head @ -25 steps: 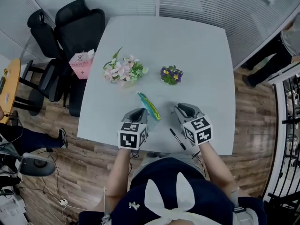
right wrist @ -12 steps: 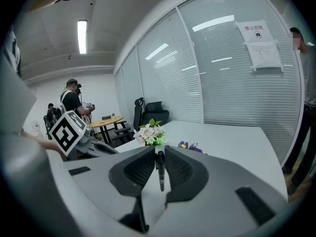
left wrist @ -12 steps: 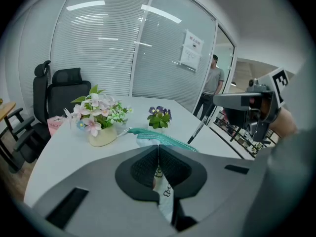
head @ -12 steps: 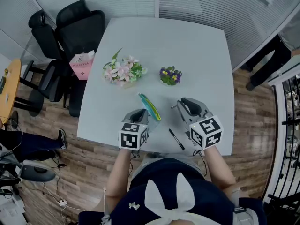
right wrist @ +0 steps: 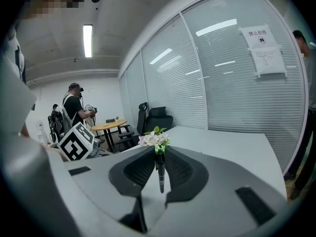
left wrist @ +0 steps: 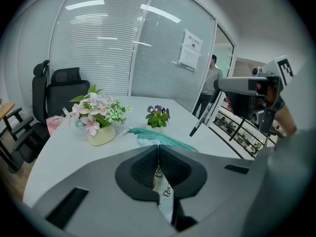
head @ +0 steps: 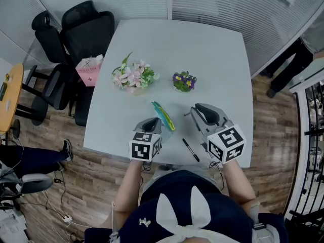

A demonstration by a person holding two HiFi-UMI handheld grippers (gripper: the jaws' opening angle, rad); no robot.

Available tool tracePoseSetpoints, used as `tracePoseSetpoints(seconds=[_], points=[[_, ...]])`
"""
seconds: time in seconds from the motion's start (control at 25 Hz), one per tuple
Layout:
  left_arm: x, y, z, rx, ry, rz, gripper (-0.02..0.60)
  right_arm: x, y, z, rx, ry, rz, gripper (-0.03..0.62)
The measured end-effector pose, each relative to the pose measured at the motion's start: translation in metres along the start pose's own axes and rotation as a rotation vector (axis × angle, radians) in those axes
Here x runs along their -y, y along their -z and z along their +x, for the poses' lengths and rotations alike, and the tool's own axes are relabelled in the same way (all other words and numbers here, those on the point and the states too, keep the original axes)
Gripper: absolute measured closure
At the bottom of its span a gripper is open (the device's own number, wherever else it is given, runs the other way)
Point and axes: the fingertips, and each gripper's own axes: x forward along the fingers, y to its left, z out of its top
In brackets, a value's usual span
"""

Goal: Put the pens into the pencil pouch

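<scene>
- At the lower right of the head view, the right gripper (head: 195, 113) has lifted off the worktop (head: 212, 54). Its fingers are narrow and closed on a black pen (right wrist: 160, 174), which stands straight up between them.
- That means the pick-up looks done. I think the pen must next go over to the pencil pouch (head: 163, 114). The pouch lies in the middle of the head view, just left of that gripper.
- At the lower middle, the left gripper (head: 148, 123) has kept still. Its fingers are pressed together on the near end of the pouch.
- A second pen (head: 191, 150) lies on the worktop near the front edge, between the two grippers. It has not moved and still has to go in.
- A paper sign (left wrist: 191, 48) shows at the top of the left gripper view, but its writing is too small to read.
- The pouch has dark print near the left fingers, and a pink bag (head: 88, 69) at the left has marks. I cannot read either.
</scene>
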Motion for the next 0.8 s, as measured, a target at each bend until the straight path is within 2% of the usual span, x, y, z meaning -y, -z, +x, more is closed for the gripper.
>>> tracePoseSetpoints(seconds=[0.8], points=[[0.01,0.005,0.005,-0.015,0.034,0.0,0.558,-0.035,-0.033,0.007,0.067,-0.108,-0.004,0.528]])
